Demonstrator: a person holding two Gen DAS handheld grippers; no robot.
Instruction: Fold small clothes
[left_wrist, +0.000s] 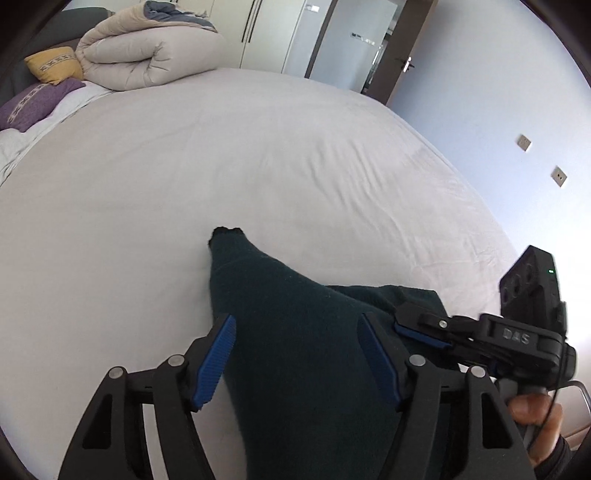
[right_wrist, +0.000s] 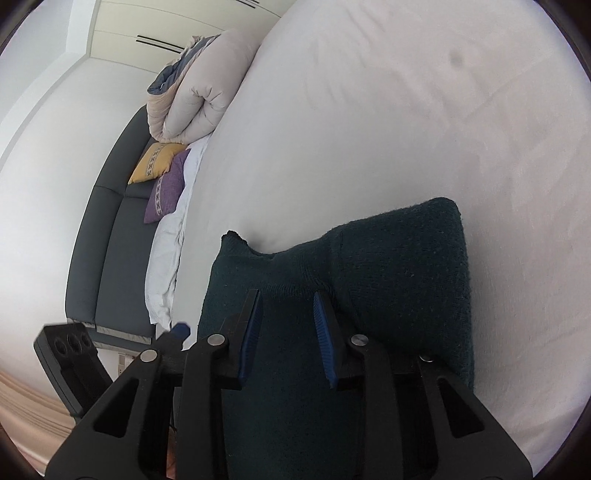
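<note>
A dark green knitted garment lies on the white bed sheet, one narrow end reaching away. My left gripper is open, its blue pads on either side of the cloth, just above it. My right gripper shows at the right edge of the garment in the left wrist view. In the right wrist view the garment lies partly folded, and the right gripper is open over it with a moderate gap between the pads.
A rolled beige duvet, a yellow cushion and a purple cushion lie at the head of the bed. A dark headboard runs along it. Wardrobes and a door stand beyond the far edge.
</note>
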